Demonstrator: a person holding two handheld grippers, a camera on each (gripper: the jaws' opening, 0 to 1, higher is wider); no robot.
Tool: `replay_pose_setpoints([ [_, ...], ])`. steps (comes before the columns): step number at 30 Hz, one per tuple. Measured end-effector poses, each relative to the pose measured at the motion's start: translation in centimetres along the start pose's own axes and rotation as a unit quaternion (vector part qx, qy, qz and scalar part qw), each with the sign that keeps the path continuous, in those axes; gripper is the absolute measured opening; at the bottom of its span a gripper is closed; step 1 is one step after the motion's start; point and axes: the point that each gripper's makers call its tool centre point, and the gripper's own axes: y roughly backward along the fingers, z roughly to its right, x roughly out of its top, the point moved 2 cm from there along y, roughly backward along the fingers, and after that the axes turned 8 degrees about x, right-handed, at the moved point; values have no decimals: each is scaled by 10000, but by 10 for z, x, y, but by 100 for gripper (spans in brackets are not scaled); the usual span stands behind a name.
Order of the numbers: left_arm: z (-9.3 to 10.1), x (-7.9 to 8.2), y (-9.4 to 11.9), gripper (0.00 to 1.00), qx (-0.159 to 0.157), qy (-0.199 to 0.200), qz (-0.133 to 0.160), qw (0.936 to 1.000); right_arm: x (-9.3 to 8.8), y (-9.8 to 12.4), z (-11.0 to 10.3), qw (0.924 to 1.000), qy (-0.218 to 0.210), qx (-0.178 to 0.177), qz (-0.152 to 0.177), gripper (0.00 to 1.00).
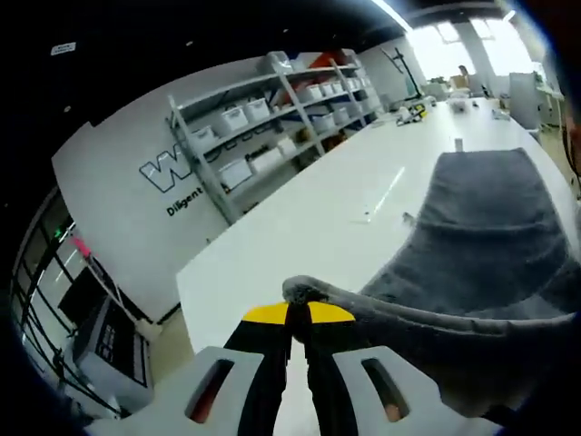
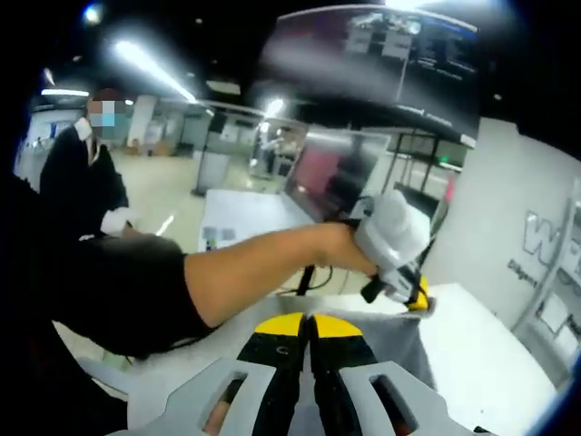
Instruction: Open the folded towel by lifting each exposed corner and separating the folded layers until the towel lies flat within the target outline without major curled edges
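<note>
The grey towel (image 1: 481, 236) lies spread over the white table (image 1: 300, 209), reaching away to the right. Its near corner is lifted off the table, and my left gripper (image 1: 298, 313), with yellow-tipped jaws, is shut on that corner. From there a raised edge runs off toward the lower right. In the right gripper view my right gripper (image 2: 306, 325) is shut, with grey towel (image 2: 399, 350) stretched just beyond its tips. A person's bare arm (image 2: 263, 268) crosses that view and holds the left gripper (image 2: 413, 295) at the towel's far corner.
Metal shelves (image 1: 272, 127) with white bins stand against the wall behind the table. Small items lie on the far end of the table (image 1: 418, 111). A machine cart (image 1: 109, 345) sits on the floor at the left. A person in black (image 2: 82, 182) stands nearby, and a dark screen (image 2: 381, 64) hangs overhead.
</note>
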Motion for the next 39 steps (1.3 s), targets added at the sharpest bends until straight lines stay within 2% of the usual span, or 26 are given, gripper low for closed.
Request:
replay_pose_setpoints([
  [7, 2, -4, 10, 4, -32, -253, -218, 9994, 4, -10, -9, 9998, 58, 179, 84, 0],
  [17, 5, -23, 14, 5, -69, -413, -436, 9982, -3, -27, -25, 9991, 211, 360, -1, 0],
  [19, 6, -29, 13, 5, -68, -566, -549, 9969, -7, -31, -26, 9990, 230, 382, -38, 0],
  [24, 9, -51, 11, 5, -85, -1361, -1099, 9846, -22, -49, -30, 9981, 333, 487, -189, 0],
  [30, 18, -69, 9, 5, -247, -2265, -1525, 9617, -38, -71, -45, 9960, 409, 714, -358, 0],
  [36, 23, -73, 3, 6, -328, -2422, -1538, 9574, -51, -85, -54, 9946, 417, 841, -451, 0],
  [39, 25, -81, 0, 6, -398, -2576, -1665, 9510, -58, -92, -58, 9940, 421, 876, -496, 0],
])
